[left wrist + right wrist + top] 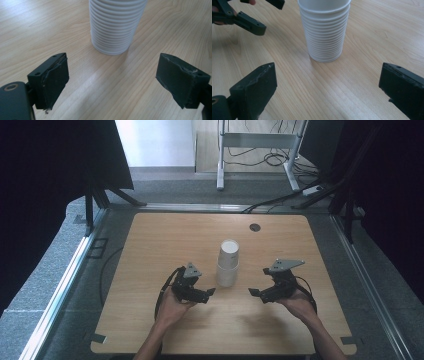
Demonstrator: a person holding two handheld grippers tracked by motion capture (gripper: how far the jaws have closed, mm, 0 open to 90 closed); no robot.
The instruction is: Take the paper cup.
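Standing on one wooden table (pixel 150 320) is a single upright stack of white ribbed cups (pixel 228 262), nested one inside another; how many cups it holds cannot be counted, and the top cup's inside looks empty from above. Two grippers flank the stack. To its left, near but not touching, the left gripper (pixel 209 292) points toward the stack's base with its jaws spread apart and nothing between them; in the left gripper view the stack (pixel 115 25) stands ahead of the gap. To the stack's right, also apart from it, the right gripper (pixel 253 292) likewise has its jaws wide and empty, the stack (pixel 324 30) ahead of them
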